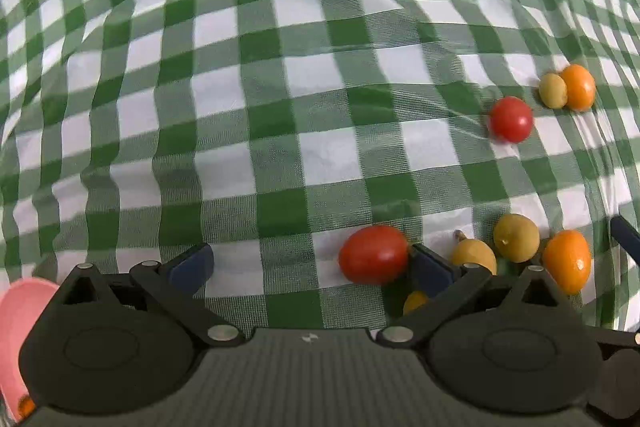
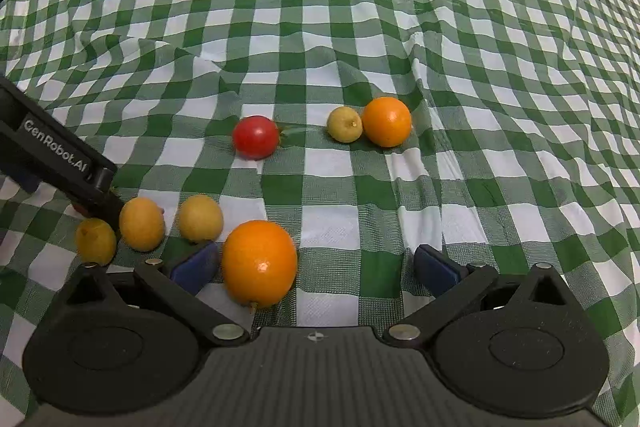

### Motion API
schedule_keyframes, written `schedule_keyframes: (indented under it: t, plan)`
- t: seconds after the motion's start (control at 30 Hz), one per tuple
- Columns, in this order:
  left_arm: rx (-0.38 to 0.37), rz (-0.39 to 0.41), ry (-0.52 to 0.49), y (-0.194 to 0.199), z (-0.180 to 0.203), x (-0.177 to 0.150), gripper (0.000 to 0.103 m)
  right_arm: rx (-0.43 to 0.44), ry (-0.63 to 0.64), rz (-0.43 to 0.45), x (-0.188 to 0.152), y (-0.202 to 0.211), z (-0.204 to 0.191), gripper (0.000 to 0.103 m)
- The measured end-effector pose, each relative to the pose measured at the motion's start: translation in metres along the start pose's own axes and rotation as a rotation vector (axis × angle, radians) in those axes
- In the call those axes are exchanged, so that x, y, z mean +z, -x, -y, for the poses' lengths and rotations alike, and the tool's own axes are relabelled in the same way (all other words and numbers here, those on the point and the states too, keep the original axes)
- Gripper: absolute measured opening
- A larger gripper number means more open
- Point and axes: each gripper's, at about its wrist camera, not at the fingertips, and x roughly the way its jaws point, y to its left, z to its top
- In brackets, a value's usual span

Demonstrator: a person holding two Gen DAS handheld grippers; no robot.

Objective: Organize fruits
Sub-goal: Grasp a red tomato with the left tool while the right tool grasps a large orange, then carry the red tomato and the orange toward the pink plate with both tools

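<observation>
My left gripper point(image 1: 310, 263) is spread wide and empty, an oval red tomato point(image 1: 374, 254) touching its right finger. My right gripper point(image 2: 316, 265), likewise wide and empty, has a kumquat point(image 2: 259, 264) beside its left finger. The other fruits lie on the checked cloth point(image 2: 440, 47). A pink dish point(image 1: 20, 319) is cut off at left.

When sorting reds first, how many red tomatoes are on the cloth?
2. Near tomato sits by the left gripper; far tomato lies alone farther out. More may be hidden.
</observation>
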Motion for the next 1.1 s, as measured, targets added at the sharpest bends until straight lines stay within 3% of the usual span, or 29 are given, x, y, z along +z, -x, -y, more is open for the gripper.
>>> schedule_keyframes:
  t: [0.17,0.23,0.27,0.3,0.33,0.37,0.4,0.63,0.77,0.9,1.0,1.1]
  plan:
    - [0.012,0.027,-0.073,0.002,0.016,0.001,0.102,0.006,0.016,0.006,0.000,-0.001,0.000,0.102]
    - [-0.006,0.021,-0.078,0.005,0.015,0.000,0.096,0.009,0.019,0.005,0.001,-0.001,0.001,0.102]
    - [-0.025,0.025,-0.077,0.006,0.015,-0.001,0.085,0.011,0.021,0.003,0.001,-0.001,0.001,0.102]
    - [-0.058,0.027,-0.071,0.010,0.015,-0.001,0.075,0.024,0.025,0.005,0.001,0.000,0.002,0.095]
    - [-0.071,0.035,-0.066,0.014,0.016,-0.002,0.051,0.048,0.029,0.016,0.000,0.003,0.004,0.074]
    - [-0.074,0.044,-0.070,0.019,0.017,-0.002,0.038,0.068,0.036,0.032,-0.001,0.007,0.004,0.061]
    - [-0.075,0.045,-0.073,0.021,0.017,-0.003,0.038,0.087,0.051,0.043,-0.001,0.009,0.003,0.038]
    - [-0.055,0.061,-0.001,0.036,0.004,-0.013,0.038,0.015,-0.003,0.123,0.004,0.017,0.015,0.037]
    - [0.006,0.058,0.033,0.068,-0.016,-0.029,0.038,-0.004,-0.041,0.137,0.006,0.027,0.023,0.037]
    - [0.073,0.031,0.068,0.109,-0.024,-0.064,0.038,0.043,-0.096,0.144,0.007,0.064,0.025,0.037]
    - [0.062,0.036,0.095,0.141,-0.034,-0.097,0.038,0.098,-0.131,0.153,-0.003,0.105,0.020,0.037]
    - [0.058,0.049,0.124,0.170,-0.045,-0.133,0.038,0.163,-0.148,0.097,-0.020,0.141,0.012,0.037]
